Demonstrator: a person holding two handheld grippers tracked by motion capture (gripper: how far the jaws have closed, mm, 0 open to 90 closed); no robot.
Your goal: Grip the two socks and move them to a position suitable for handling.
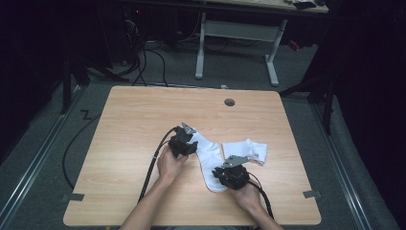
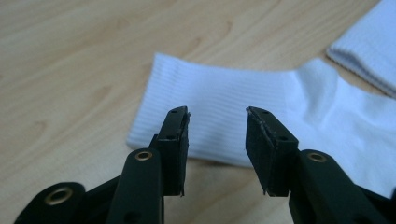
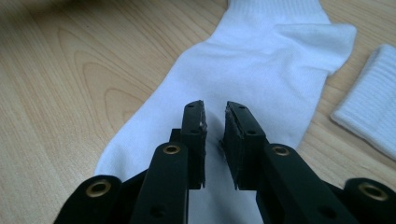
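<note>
Socks: two white (image 1: 209, 158) (image 1: 249, 149), flat on one table (image 1: 134, 124)

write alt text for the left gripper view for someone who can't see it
The left tool hovers over the ribbed cuff end of a flat white sock, its two black jaws apart with nothing between them. The sock lies on a light wooden table, and the ribbed edge of a second white sock shows at the upper right.

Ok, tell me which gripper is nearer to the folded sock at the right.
Right. The right gripper sits over the flat sock's toe end, just beside the folded sock. The left gripper is over the flat sock's cuff, farther off.
</note>
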